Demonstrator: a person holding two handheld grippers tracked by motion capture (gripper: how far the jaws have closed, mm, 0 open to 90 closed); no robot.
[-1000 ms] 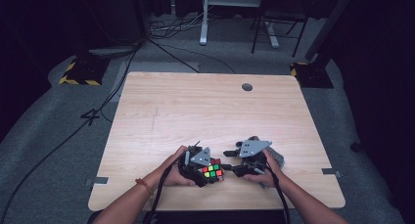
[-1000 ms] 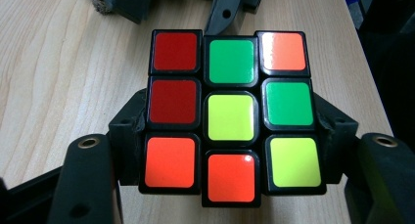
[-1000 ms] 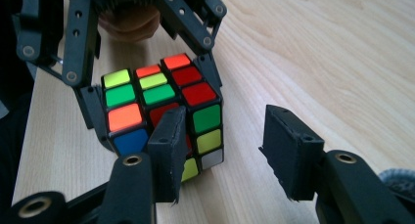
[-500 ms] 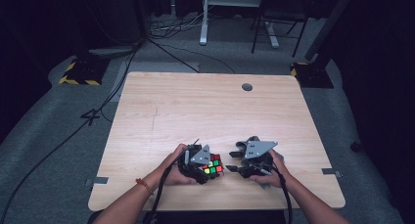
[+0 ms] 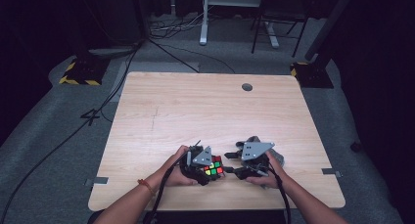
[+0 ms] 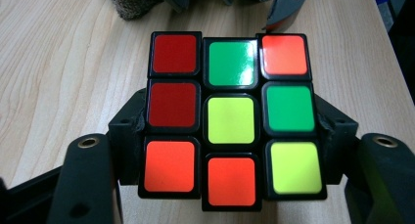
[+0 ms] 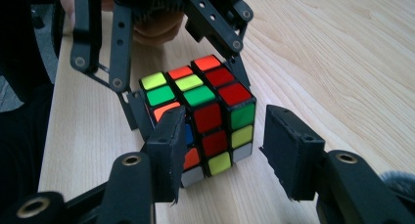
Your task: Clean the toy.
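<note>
Gripping a scrambled plastic puzzle cube with red, green, orange and yellow stickers [image 5: 212, 167], the left gripper [image 5: 201, 164] clamps its black jaws on the cube's two opposite sides near the front edge of the pale wooden table [image 5: 205, 111]. Just beside it, the right gripper [image 7: 222, 145] faces the cube, jaws parted and not pressing it
</note>
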